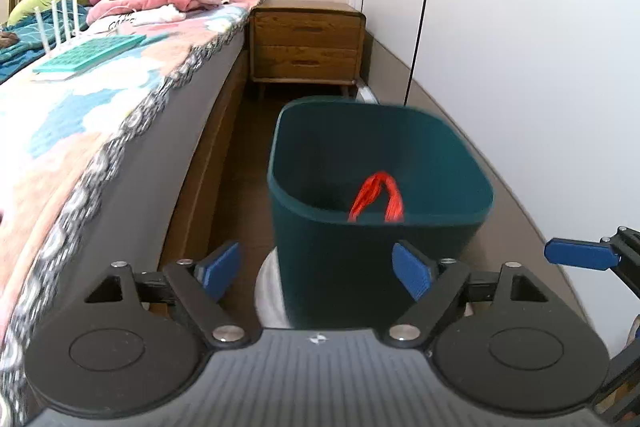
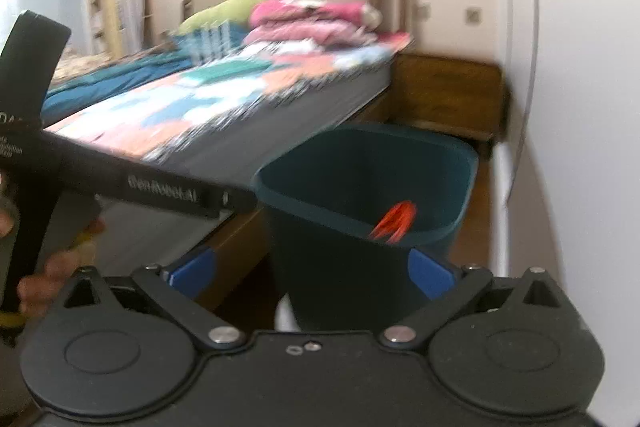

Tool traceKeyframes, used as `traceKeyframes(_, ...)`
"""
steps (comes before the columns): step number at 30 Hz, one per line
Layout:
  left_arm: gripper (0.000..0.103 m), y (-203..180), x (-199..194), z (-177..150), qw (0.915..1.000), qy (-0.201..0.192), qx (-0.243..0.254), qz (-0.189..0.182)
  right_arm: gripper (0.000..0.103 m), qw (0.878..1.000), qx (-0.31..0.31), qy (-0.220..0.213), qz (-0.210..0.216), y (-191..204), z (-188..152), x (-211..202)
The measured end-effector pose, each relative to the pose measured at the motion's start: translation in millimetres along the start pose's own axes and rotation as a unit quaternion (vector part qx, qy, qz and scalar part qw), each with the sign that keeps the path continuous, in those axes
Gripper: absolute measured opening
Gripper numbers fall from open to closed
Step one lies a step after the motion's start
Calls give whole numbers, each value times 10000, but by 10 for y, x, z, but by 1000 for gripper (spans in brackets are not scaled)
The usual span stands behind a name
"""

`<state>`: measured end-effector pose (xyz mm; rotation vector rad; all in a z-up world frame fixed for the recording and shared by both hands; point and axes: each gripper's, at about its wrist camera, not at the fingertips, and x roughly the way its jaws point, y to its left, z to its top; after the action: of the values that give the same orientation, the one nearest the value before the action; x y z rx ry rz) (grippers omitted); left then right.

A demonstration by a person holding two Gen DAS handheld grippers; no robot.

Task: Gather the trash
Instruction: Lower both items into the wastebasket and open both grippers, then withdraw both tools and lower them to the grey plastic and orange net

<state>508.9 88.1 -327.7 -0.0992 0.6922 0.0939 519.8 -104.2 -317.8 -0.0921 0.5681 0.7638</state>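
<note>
Both grippers, left (image 1: 318, 269) and right (image 2: 310, 273), wide and unladen, just before dark-teal plastic bin (image 1: 340, 267) holding orange trash (image 1: 378, 197).

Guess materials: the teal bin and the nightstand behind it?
Teal bin: looks like moulded plastic, smooth with a dull sheen, one-piece walls and a rolled rim. Nightstand: wood or wood veneer, medium-brown with visible grain on two drawer fronts, satin finish; solid versus veneer can't be told from here.
</note>
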Motion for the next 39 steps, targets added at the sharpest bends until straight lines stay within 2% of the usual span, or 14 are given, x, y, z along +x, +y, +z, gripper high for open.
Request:
traceKeyframes(7, 83, 193, -65, -599, 9995, 272, -88, 154, 103, 9952, -256, 694, 633, 145, -759, 110)
traceKeyframes(11, 83, 223, 47, -998, 9971, 706, -201, 198, 103, 9834, -658, 1339, 1028, 324, -1168, 402)
traceKeyframes(16, 83, 192, 288, -1509, 9897, 1353, -355, 317, 103, 9651, -950, 2078, 1278, 504, -1642, 682)
traceKeyframes(23, 83, 169, 707, -2377, 9696, 2355, -429, 503, 102, 9429, -798, 2995, 1220, 575, -2283, 960)
traceKeyframes(31, 83, 167, 1041, -3331, 9471, 3185, 158, 367, 101, 9171, -948, 3630, 1350, 617, -2871, 1111)
traceKeyframes(34, 83, 183, 1215, -3574, 9344, 3549, 209, 215, 100, 9030, -1064, 3929, 1373, 639, -3089, 1176)
traceKeyframes(36, 83, 200, 1313, -3763, 9242, 3804, 253, 238, 99, 8931, -1174, 4119, 1377, 666, -3234, 1189)
traceKeyframes(39, 83, 177, 1409, -3954, 9166, 3951, 543, 265, 98, 8767, -1463, 4335, 1485, 754, -3411, 1178)
